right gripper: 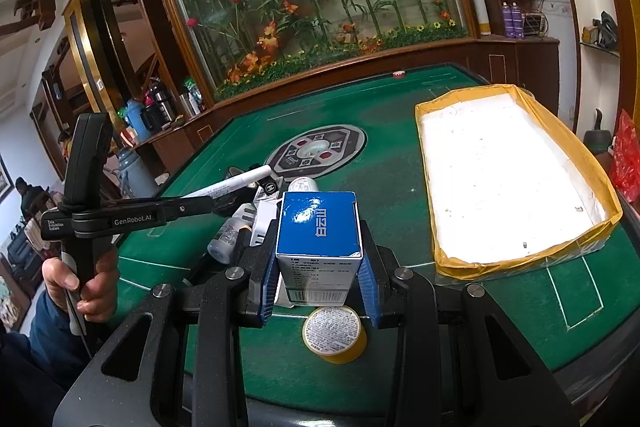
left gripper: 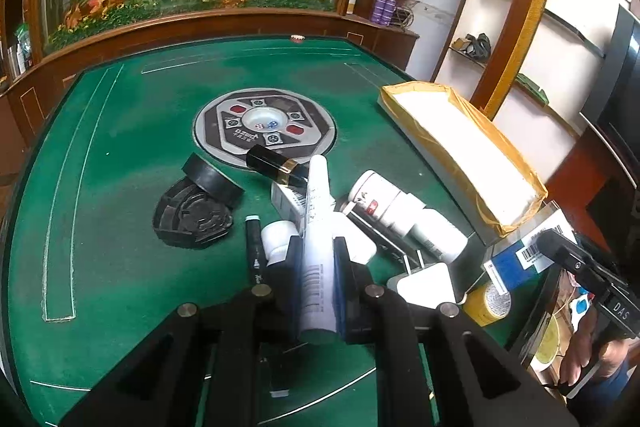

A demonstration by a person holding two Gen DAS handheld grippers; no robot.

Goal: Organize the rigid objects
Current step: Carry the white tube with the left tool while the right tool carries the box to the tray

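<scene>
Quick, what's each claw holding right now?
Left gripper: closed on the white tube.
Right gripper: closed on the blue box.

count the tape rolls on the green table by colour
black tape roll: 1
yellow tape roll: 1
total: 2

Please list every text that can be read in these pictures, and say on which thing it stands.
"GenRobot.AI": left gripper, on its arm.
"DAS": right gripper's body, seen in the left view.
"CHANEL" logo: black cap.
Blue box, white tube, yellow tape roll: print unreadable.
</scene>
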